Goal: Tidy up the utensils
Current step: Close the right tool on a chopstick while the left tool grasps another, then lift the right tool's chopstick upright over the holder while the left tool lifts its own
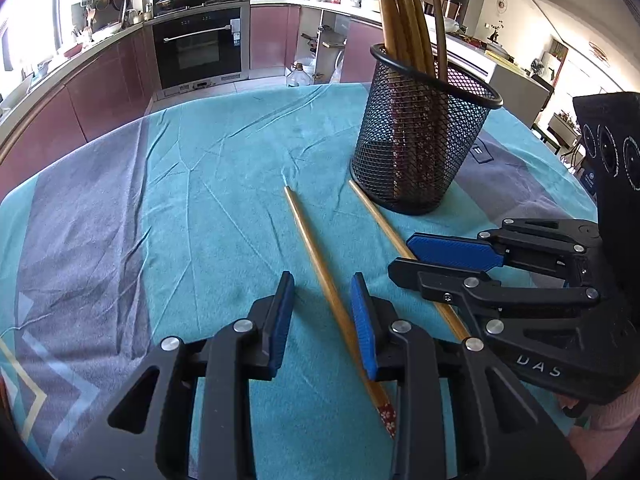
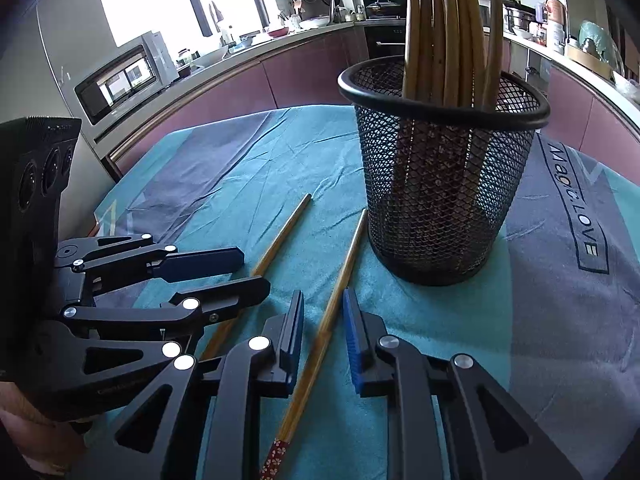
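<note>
Both grippers are sitting wide over my two loose chopsticks: left gripper point(image 1: 322, 312) straddling one chopstick point(image 1: 320, 264), right gripper point(image 2: 322, 334) straddling the other chopstick point(image 2: 334, 292). Mesh holder point(image 2: 440, 184) is standing upper right, full of chopsticks.

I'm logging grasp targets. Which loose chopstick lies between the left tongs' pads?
The chopstick farther from the mesh holder: the left chopstick. The other chopstick lies between the right tongs.

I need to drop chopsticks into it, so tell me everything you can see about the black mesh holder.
The black wire-mesh holder is a round cup with a solid rolled rim, tapering slightly to its base. It stands upright on the teal cloth, holding a bundle of bamboo chopsticks, tips upward. Neither gripper touches it.
</note>
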A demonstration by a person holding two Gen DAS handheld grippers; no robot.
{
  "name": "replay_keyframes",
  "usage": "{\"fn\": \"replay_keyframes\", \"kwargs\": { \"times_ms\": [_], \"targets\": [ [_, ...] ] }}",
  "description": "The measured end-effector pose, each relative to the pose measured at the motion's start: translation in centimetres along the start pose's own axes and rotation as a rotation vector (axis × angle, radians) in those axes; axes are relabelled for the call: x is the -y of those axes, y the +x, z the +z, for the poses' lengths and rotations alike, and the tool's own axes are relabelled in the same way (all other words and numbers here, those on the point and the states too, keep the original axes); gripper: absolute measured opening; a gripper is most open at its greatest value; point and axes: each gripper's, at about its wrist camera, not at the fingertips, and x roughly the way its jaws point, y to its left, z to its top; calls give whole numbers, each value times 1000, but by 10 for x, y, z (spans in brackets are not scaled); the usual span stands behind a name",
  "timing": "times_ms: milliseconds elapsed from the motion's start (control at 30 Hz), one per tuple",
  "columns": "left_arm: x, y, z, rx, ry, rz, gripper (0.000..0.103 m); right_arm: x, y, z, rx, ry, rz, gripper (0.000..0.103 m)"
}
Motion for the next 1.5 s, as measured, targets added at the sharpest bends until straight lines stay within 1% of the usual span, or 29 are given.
{"fn": "replay_keyframes", "kwargs": {
  "times_ms": [133,300,500,800,933,1100,1500],
  "targets": [
    [1,2,1,3,-2,9,27,2,3,1,0,15,-1,10],
    [-2,4,2,3,-28,15,13,4,4,3,5,37,3,7],
    [-8,2,1,9,-65,-1,9,5,2,3,15,47,11,5],
    [-14,-10,-5,25,-90,-17,8,7,-14,-1,47,54,46,5],
    [-16,-20,-5,47,-96,-26,8,9,-24,-1,66,70,98,5],
    [-16,-35,-1,76,-98,-45,8,7,-40,0,110,66,109,5],
    [-14,-66,7,140,-111,-90,8,6,-62,1,170,68,111,5]
  ]
}}
